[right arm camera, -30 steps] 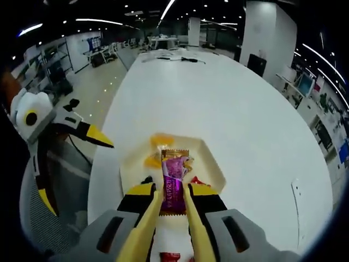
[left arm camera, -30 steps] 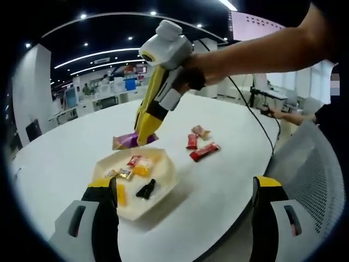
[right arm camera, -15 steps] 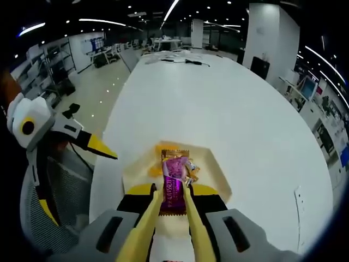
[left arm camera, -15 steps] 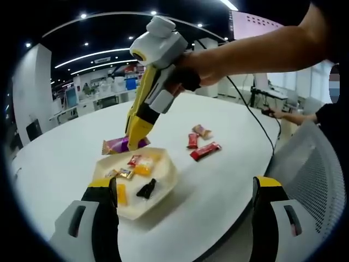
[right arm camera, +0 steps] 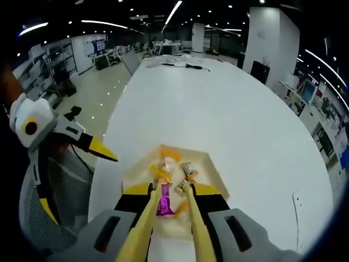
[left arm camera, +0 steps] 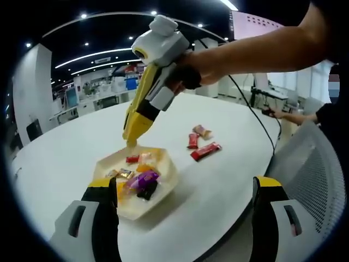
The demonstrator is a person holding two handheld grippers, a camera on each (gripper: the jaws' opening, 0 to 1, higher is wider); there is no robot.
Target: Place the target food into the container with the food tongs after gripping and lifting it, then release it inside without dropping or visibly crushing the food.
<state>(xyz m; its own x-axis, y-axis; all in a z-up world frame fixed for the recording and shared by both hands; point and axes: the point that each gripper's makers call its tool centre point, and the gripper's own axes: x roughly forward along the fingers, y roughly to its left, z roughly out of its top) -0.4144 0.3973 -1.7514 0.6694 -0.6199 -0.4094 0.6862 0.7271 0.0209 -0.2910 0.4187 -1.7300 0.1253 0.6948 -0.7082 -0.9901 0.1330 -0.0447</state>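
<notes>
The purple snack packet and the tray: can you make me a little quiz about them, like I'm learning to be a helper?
1. True or false: the purple snack packet lies inside the pale tray.
2. What hangs just above the tray's far edge, held in a person's hand? A) a spoon B) the right gripper C) a cup
3. Fill in the gap: the jaws of the left gripper stand wide ____ and hold nothing.

Key: 1 true. 2 B. 3 open.
</notes>
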